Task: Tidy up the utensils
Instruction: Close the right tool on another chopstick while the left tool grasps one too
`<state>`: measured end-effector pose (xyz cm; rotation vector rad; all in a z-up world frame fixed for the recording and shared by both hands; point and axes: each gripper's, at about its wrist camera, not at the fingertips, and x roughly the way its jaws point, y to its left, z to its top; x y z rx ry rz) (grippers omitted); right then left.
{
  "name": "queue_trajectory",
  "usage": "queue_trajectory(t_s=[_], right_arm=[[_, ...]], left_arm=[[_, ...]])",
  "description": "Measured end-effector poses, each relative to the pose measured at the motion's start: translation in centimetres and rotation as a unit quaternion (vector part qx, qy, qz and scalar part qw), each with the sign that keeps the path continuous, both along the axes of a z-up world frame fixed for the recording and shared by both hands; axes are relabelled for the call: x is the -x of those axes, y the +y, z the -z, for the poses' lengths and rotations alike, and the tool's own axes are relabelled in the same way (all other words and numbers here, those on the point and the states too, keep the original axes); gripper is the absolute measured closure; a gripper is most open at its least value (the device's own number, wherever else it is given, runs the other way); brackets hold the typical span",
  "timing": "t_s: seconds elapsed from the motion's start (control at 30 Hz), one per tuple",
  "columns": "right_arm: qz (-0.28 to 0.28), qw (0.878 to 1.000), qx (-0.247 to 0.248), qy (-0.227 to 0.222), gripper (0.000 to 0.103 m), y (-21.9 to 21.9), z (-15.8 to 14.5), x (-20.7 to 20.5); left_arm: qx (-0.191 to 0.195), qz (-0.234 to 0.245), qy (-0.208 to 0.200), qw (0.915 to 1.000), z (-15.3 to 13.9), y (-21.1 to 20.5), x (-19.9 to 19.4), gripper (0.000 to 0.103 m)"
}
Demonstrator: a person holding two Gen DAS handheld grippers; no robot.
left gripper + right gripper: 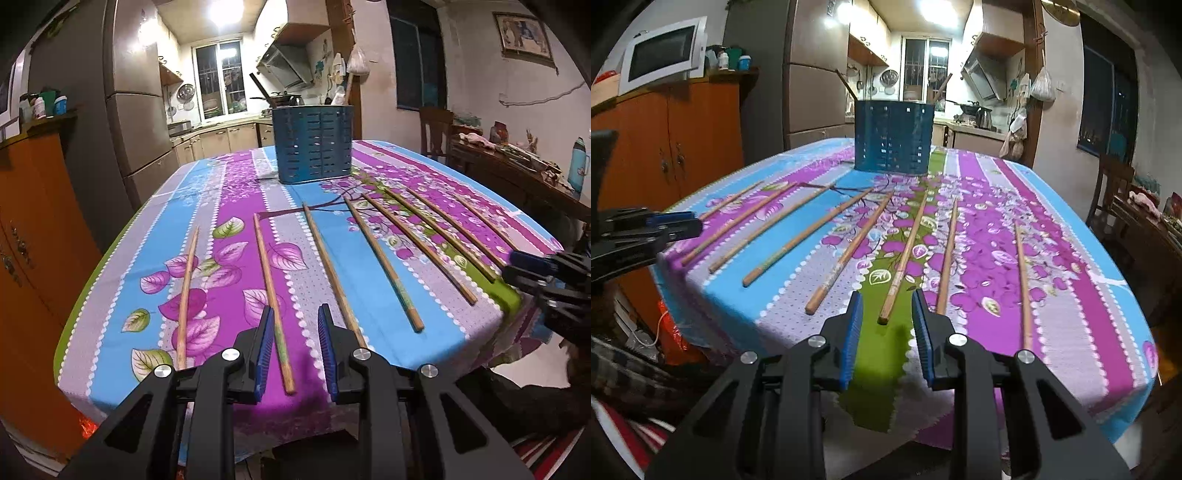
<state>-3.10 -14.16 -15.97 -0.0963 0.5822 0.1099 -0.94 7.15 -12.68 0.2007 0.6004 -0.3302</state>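
Note:
Several wooden chopsticks lie in a fanned row on the flowered tablecloth [436, 332]. A blue perforated utensil holder [313, 143] stands upright at the far middle; it also shows in the right wrist view [893, 137] with two sticks poking out. My left gripper [295, 314] is open and empty, low over the near edge, with one chopstick [273, 306] running between its fingers. My right gripper [886, 299] is open and empty, with the butt end of another chopstick [903, 262] just ahead of its gap. Each gripper shows at the other view's edge.
An orange cabinet [33, 229] stands left of the table, with a microwave [663, 53] on top. A wooden chair [436, 129] and a cluttered side table [517, 162] stand to the right. The kitchen lies beyond the far edge.

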Motion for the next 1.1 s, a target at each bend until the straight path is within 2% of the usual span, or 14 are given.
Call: queue_trajectory(t_s=[0.03,0.17,0.2,0.3,0.4,0.6,0.73,0.83,0.93,1.07,1.1], right_arm=[[0.002,1.0,0.001,0.003,0.082,0.1,0.3,-0.3],[0.011,1.0,0.001,-0.002,0.086,0.5,1.2,-0.7],[0.015,1.0,-0.001,-0.003,0.09,0.5,1.2,-0.7],[0.024,1.0,-0.019,-0.005,0.097,0.4,1.4,-0.5],[0.027,0.999,-0.029,-0.006,0.097,0.3,1.4,-0.5],[0.028,0.999,-0.038,-0.005,0.097,0.1,1.4,-0.4],[0.029,0.999,-0.04,-0.007,0.097,0.1,1.4,-0.3],[0.031,0.999,-0.043,-0.009,0.097,0.1,1.4,-0.2],[0.032,0.998,-0.044,-0.011,0.097,0.1,1.5,-0.1],[0.035,0.998,-0.046,-0.013,0.097,0.1,1.5,-0.1],[0.036,0.998,-0.046,-0.014,0.097,0.1,1.5,0.0]], left_arm=[[0.002,0.004,0.002,1.0,0.2,0.0,0.2,0.077],[0.0,0.022,0.002,0.9998,0.8,-0.4,1.1,0.077],[0.0,0.026,0.002,0.9997,0.9,-0.5,1.2,0.077],[0.003,0.043,0.001,0.9991,1.1,-1.0,1.8,0.077],[0.001,0.058,0.004,0.9983,1.4,-2.0,2.1,0.077],[-0.012,0.032,0.011,0.9994,2.8,-2.7,1.1,0.077],[-0.02,0.026,-0.005,0.9995,2.9,-3.2,1.1,0.077],[-0.011,0.021,-0.013,0.9996,3.2,-3.0,1.3,0.078],[-0.003,0.02,-0.019,0.9996,3.3,-2.9,1.5,0.082],[-0.001,0.021,-0.032,0.9993,3.6,-3.2,1.9,0.094],[-0.002,0.018,-0.034,0.9992,3.6,-3.3,1.9,0.095]])
